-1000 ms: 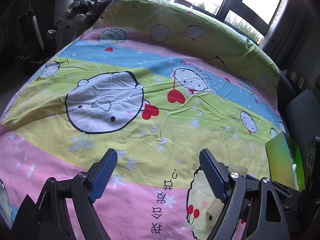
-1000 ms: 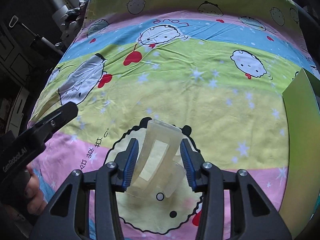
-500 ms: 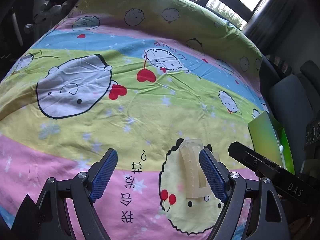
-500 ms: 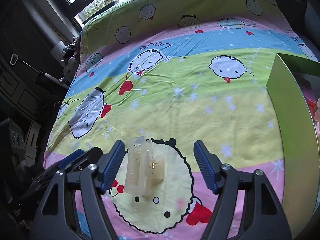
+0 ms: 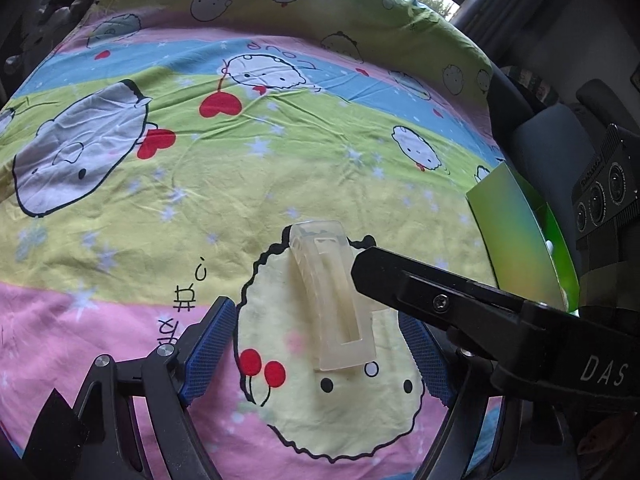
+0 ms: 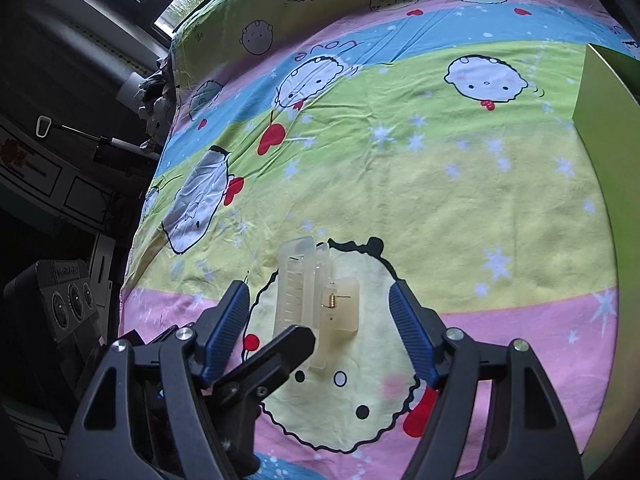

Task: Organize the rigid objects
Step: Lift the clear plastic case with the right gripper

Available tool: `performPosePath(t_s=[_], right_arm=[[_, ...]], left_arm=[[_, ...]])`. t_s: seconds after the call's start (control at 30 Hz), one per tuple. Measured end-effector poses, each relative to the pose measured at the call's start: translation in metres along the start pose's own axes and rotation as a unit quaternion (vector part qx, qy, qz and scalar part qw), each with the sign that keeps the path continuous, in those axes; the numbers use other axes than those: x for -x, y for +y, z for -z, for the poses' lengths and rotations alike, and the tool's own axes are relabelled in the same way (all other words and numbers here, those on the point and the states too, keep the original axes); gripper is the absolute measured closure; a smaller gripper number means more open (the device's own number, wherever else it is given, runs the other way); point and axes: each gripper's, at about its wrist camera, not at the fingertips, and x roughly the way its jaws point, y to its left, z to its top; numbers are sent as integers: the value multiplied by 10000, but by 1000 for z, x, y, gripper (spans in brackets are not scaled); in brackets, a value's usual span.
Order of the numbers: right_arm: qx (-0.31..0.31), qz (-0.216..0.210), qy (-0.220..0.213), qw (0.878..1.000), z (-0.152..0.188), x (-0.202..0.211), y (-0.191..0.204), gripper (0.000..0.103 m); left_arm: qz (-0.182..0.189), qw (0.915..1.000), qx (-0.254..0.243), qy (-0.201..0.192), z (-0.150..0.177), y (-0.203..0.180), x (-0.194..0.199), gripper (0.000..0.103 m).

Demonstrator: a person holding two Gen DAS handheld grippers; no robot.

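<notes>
Lying on the bed sheet (image 5: pixel 280 152), the translucent hair clip (image 5: pixel 334 296) sits between the blue pads of both claws. The left claw (image 5: pixel 320 352) and right claw (image 6: pixel 326 326) are both released, not touching it.

A translucent plastic hair claw clip (image 5: pixel 335 296) lies flat between both pairs of open jaws, touching neither, pointing away.
</notes>
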Motion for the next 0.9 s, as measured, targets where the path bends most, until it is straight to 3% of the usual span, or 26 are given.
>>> performPosePath(t_s=[0.07,0.23,0.33,0.4,0.7,0.9], right_arm=[[0,5,60,10000,1,-4,0,30],[-102,-114,248,9996,2,-13,-4,34],[-11,-49,265,9996,3,-18,-1,38],[48,-70,249,9997,4,-19,0,49],[14,-5,165,9999,5,-16,-2,57],[-46,-56,20,10000,10,-6,-3,57]], left_arm=[[-17,9999,-98,-57,1,-2,0,26],[310,9995,-30,96,3,-4,-9,52],[312,9994,-93,122,5,-7,-15,59],[370,9991,-171,114,6,-11,-14,60],[249,9988,-406,-64,8,-18,-8,60],[237,9976,-620,-186,9,-27,-3,60]])
